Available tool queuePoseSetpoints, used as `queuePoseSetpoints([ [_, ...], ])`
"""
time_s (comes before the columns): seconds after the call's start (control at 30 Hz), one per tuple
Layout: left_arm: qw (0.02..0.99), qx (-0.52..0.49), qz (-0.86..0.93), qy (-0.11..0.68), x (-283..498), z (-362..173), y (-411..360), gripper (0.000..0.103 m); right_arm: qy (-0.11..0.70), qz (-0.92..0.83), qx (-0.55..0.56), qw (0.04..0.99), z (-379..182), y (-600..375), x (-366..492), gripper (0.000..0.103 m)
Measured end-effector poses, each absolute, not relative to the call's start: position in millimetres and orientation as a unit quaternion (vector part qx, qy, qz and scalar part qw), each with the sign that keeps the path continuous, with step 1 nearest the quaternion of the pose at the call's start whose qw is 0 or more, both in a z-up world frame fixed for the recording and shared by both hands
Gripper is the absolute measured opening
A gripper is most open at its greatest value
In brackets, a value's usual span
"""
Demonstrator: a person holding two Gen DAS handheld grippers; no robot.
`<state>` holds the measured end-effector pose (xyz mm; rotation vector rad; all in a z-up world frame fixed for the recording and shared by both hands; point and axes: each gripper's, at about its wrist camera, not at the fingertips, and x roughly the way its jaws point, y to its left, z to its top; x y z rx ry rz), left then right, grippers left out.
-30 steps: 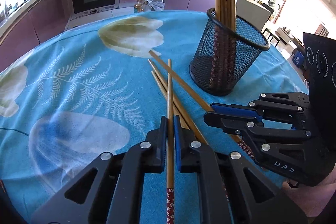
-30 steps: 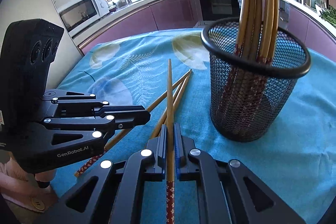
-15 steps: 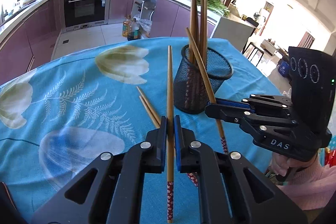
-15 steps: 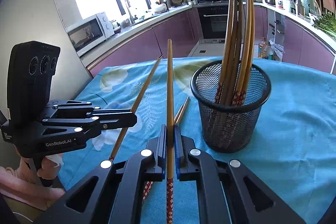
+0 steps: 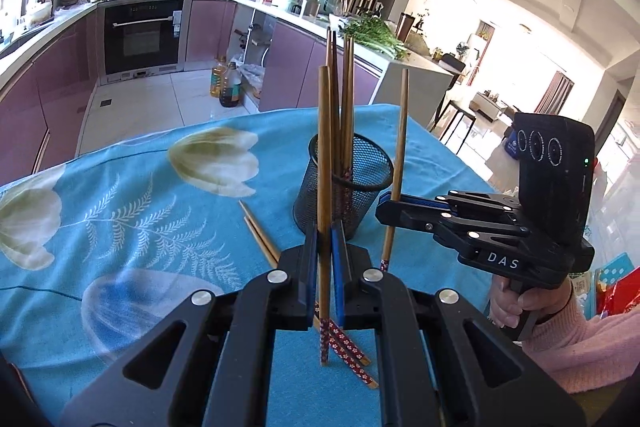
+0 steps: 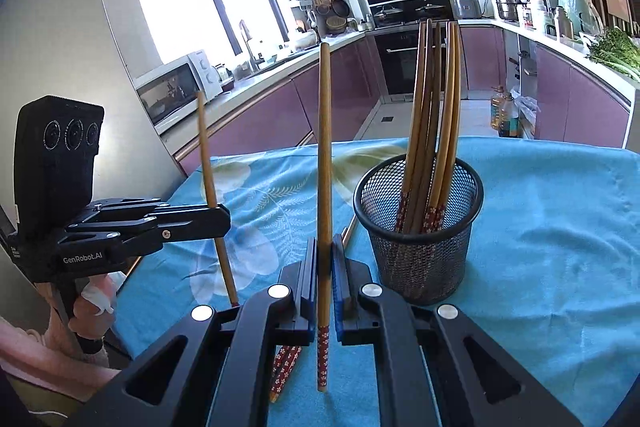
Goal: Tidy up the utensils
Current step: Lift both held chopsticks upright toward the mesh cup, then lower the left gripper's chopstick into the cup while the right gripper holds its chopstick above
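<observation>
Both chopsticks have come up off the tablecloth since a second ago, when they lay flat beside the mesh cup; now we hold each nearly upright, near the cup.

Largest first: the tablecloth carries the cup, which already stands four or five chopsticks patterned end down. Two loose ones lie at the cup's foot, on our side.

Our left gripper is clamped on one chopstick, just in front of the cup. Our right gripper is clamped on the other, to the cup's left in its own view.

To do this well, we judge we should raise each patterned end clear above the cup's rim, bring one stick over the opening at a time so they do not cross, keep them upright, and let go only once the end is inside.
</observation>
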<state>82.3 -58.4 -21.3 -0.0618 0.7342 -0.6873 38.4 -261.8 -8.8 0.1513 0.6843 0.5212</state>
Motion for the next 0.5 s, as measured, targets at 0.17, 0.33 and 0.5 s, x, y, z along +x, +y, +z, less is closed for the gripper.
queuePoseSetpoints([
  [0.17, 0.877, -0.034, -0.336, 0.343, 80, -13, -56, 0.007, 0.322, 0.251, 0.075, 0.91, -1, -263, 41, 0.006],
  [0.33, 0.879, -0.038, -0.34, 0.333, 81, -5, -56, 0.007, 0.309, 0.249, 0.074, 0.915, 5, -266, 40, 0.006],
  [0.5, 0.879, -0.043, -0.345, 0.325, 85, 1, -59, 0.007, 0.297, 0.246, 0.074, 0.92, 11, -271, 41, 0.006],
])
